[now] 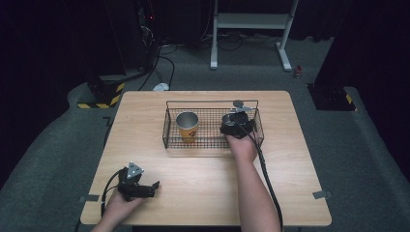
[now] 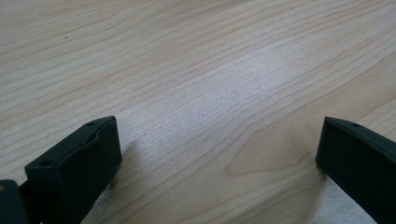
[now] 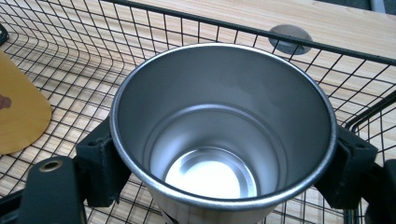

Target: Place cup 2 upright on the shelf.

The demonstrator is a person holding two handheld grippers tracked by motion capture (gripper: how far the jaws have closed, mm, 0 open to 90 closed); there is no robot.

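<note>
A black wire basket (image 1: 212,102) stands on the wooden table (image 1: 203,179), a little behind its middle. In its left half a yellow paper cup (image 1: 187,126) stands upright. My right gripper (image 1: 237,126) is in the basket's right half, shut on a steel cup (image 1: 228,118). In the right gripper view the jaws press on both sides of the steel cup (image 3: 224,121), which is empty and upright, with the yellow cup (image 3: 18,116) at the left. My left gripper (image 1: 153,186) rests on the table near the front left corner, open, with bare wood (image 2: 187,56) between its jaws.
A small grey disc (image 1: 238,103) lies on the table just behind the basket's far rim. Grey tape marks (image 1: 322,195) sit at the table's front corners. A white stand (image 1: 251,21) and cables are on the floor beyond the table.
</note>
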